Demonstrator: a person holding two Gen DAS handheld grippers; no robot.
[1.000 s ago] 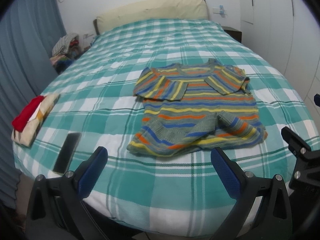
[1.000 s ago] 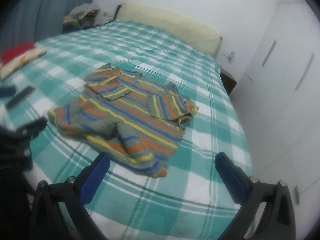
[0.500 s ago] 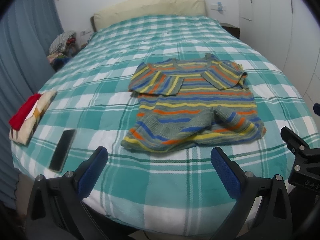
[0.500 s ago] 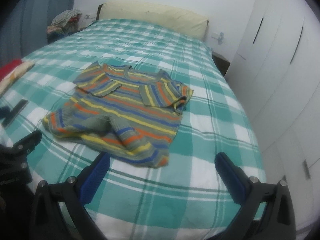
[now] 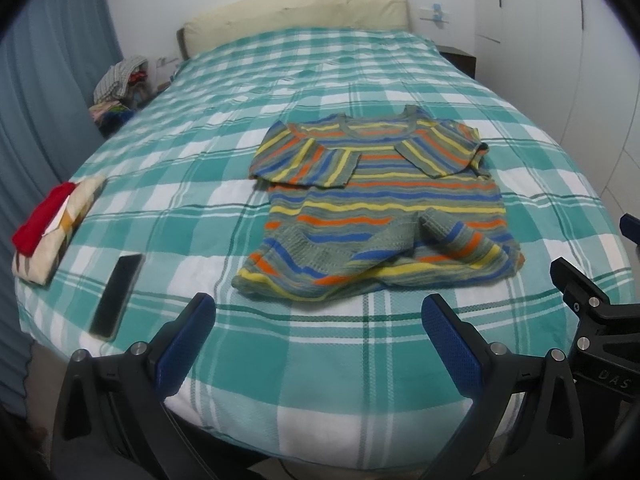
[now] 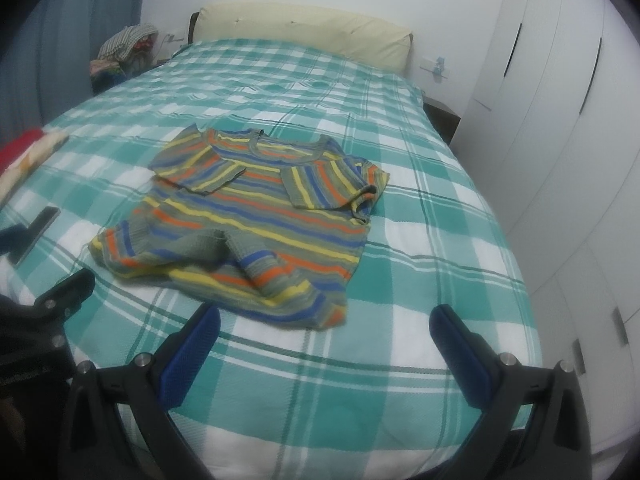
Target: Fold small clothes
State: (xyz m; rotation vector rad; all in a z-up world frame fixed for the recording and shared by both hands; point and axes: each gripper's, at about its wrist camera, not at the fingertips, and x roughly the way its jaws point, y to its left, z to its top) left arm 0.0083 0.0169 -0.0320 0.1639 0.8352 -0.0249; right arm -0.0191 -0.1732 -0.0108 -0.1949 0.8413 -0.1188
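Two grippers, fingers spread wide and holding nothing, over the near edge of the bed.

Left gripper (image 5: 318,338) and right gripper (image 6: 324,346) each show blue fingers (image 5: 186,344) apart above the teal checked bedcover (image 5: 320,364). Beyond them lies the striped sweater (image 5: 380,208), sleeves folded across the chest, hem rumpled. Left of it lie a dark phone (image 5: 117,294) and folded clothes (image 5: 52,232), near the bed's edge.
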